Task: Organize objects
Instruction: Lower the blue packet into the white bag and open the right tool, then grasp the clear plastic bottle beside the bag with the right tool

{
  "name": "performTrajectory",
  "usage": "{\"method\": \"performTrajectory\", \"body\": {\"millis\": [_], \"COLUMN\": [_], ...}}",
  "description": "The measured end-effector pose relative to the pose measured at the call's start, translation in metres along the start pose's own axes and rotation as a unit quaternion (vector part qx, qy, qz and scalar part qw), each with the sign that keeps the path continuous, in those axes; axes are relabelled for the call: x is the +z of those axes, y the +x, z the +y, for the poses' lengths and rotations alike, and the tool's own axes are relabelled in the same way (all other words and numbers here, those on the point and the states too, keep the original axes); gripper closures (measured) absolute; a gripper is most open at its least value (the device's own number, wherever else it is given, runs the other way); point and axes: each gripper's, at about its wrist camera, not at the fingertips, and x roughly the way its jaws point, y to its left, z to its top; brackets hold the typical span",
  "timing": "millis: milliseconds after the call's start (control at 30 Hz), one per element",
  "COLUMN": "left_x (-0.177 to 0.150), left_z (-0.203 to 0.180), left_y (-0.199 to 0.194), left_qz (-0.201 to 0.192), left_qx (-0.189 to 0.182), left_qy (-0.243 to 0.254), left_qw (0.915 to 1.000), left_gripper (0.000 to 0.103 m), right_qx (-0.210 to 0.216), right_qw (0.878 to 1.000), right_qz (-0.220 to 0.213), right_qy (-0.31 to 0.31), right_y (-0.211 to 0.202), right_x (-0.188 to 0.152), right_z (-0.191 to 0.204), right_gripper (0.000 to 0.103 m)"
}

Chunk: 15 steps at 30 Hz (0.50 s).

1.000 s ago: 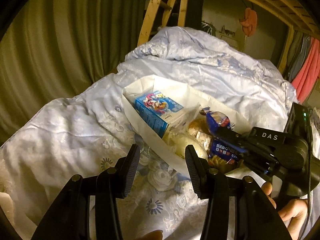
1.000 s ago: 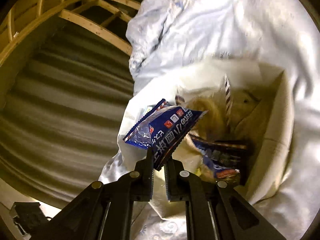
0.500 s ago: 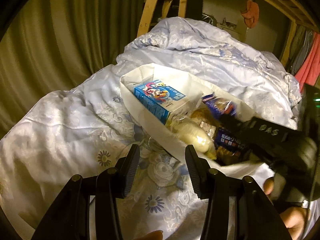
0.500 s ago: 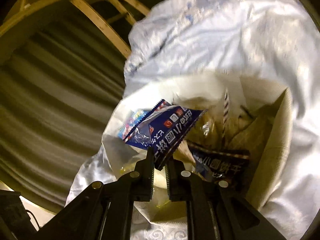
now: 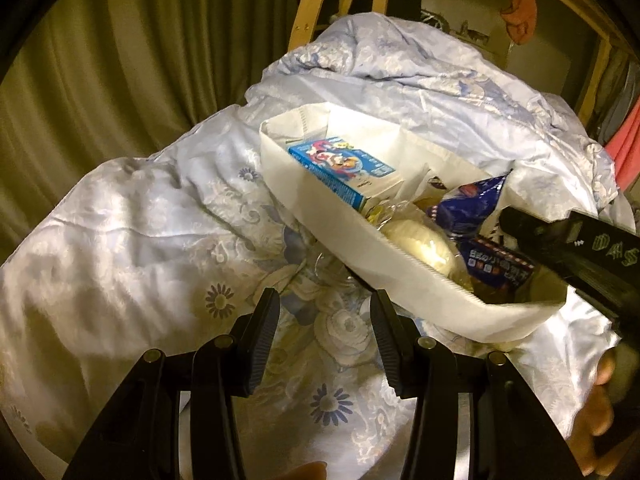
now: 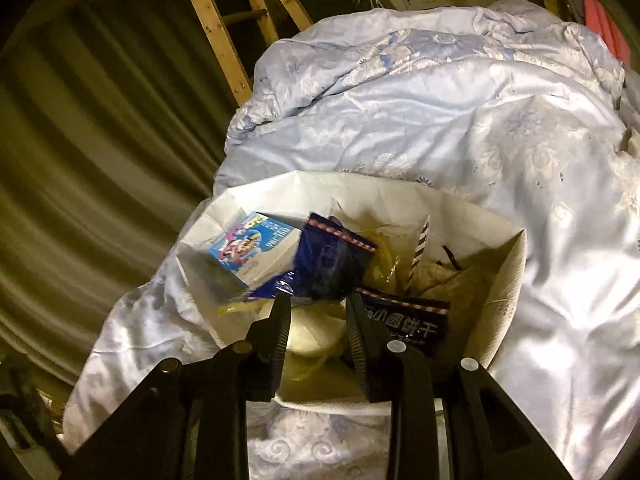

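Note:
A white paper bag (image 5: 332, 220) (image 6: 504, 280) lies open on the bed. Inside are a blue cartoon box (image 5: 344, 170) (image 6: 252, 248), a pale bun in clear wrap (image 5: 420, 244) (image 6: 316, 332), a dark blue biscuit packet (image 5: 500, 266) (image 6: 404, 320) and a blue snack packet (image 5: 468, 204) (image 6: 332, 264). My right gripper (image 6: 318, 320) is open over the bag mouth, just behind the blue snack packet, which lies loose. It shows at the right in the left wrist view (image 5: 520, 220). My left gripper (image 5: 324, 320) is open and empty over the quilt, near the bag's near wall.
A pale blue flowered quilt (image 5: 140, 240) (image 6: 460, 120) covers the bed under the bag. A green curtain (image 5: 100, 60) hangs at the left. A wooden bed frame and ladder (image 5: 316, 4) (image 6: 212, 20) stand behind. Pink cloth (image 5: 628, 144) hangs at the far right.
My right gripper has opened and let go of the blue snack packet, which now lies in the bag. The left gripper has drifted slightly; it stays open.

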Motion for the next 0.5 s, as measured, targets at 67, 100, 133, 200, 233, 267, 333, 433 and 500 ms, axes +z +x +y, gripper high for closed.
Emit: {"method": "performTrajectory", "body": {"millis": [67,100,133,200,233,267,333,433,500], "left_x": [0.000,-0.001,-0.001,0.000,0.001,0.001,0.002,0.002,0.003], "left_z": [0.001,0.002,0.003,0.004,0.005,0.006,0.008,0.013,0.015], "left_y": [0.001,0.000,0.000,-0.001,-0.001,-0.002,-0.002,-0.001,0.000], "left_qz": [0.002,0.002,0.001,-0.001,-0.002,-0.002,-0.002,0.000,0.002], "left_qx": [0.001,0.001,0.001,0.002,0.002,0.001,0.000,-0.002,-0.005], "left_qy": [-0.002,-0.002,-0.004,-0.006,-0.008,-0.009,-0.013,-0.022,-0.027], "left_qw": [1.0000,1.0000,1.0000,1.0000,1.0000,1.0000,0.9999,0.9998,0.9996], "left_gripper": [0.056,0.056,0.056,0.056,0.056,0.056,0.056,0.056,0.056], "right_qx": [0.005,0.004,0.001,-0.009,-0.017,-0.024,-0.034,-0.032,-0.025], "right_qw": [1.000,1.000,1.000,1.000,1.000,0.999,0.998,0.995,0.994], "right_qz": [-0.002,-0.004,-0.005,-0.002,0.005,0.018,0.049,0.089,0.108], "right_qy": [0.017,0.023,0.026,0.025,0.025,0.026,0.029,0.018,0.002], "right_y": [-0.007,-0.011,-0.016,-0.025,-0.028,-0.029,-0.029,-0.027,-0.024], "right_x": [0.003,0.005,0.006,0.008,0.009,0.009,0.009,0.007,0.004], "right_z": [-0.005,-0.008,-0.009,-0.009,-0.009,-0.008,-0.007,0.002,0.011], "right_gripper": [0.074,0.074,0.074,0.074,0.071,0.067,0.059,0.059,0.059]}}
